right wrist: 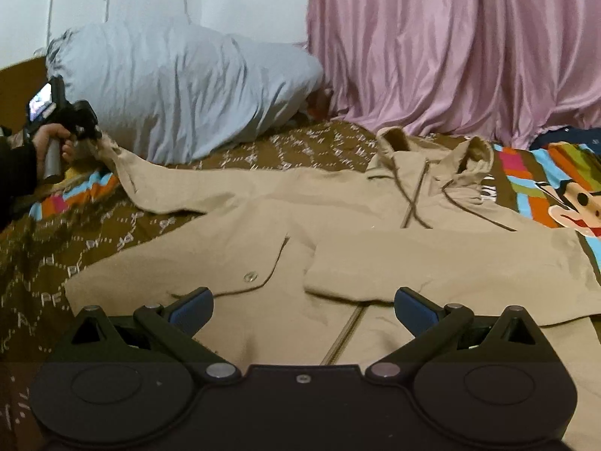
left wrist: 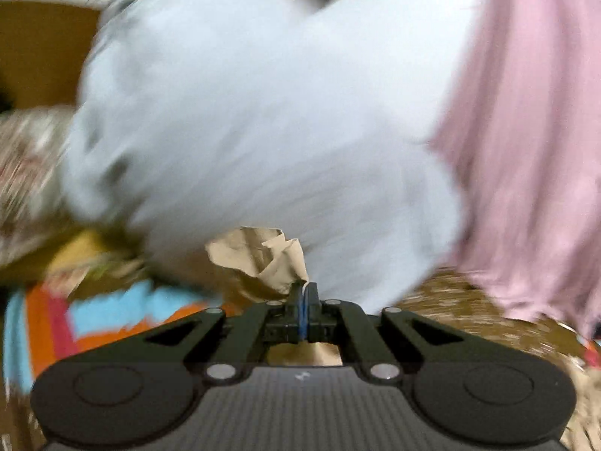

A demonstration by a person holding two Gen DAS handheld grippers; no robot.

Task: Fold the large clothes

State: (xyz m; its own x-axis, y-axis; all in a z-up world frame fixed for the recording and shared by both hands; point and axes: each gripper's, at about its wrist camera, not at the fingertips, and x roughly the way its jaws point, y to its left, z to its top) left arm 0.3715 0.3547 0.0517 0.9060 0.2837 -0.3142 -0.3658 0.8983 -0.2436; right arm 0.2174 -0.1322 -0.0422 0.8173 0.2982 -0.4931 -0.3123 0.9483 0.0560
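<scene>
A tan hooded jacket [right wrist: 263, 240] lies front up on the bed, hood toward the pink curtain. Its right sleeve is folded across the chest [right wrist: 450, 274]. Its left sleeve [right wrist: 157, 184] stretches out to the left. My left gripper [left wrist: 303, 289] is shut on that sleeve's cuff [left wrist: 263, 259], which bunches in front of the jaws. The same gripper [right wrist: 90, 127] shows at far left in the right wrist view, held by a hand. My right gripper [right wrist: 303, 310] is open and empty, hovering just above the jacket's lower front near the zipper.
A large light blue pillow [right wrist: 180, 86] lies behind the left sleeve. A pink curtain [right wrist: 469, 45] hangs at the back right. The bed has a brown patterned sheet [right wrist: 56, 255] and a colourful cartoon blanket [right wrist: 556, 195]. The left wrist view is motion-blurred.
</scene>
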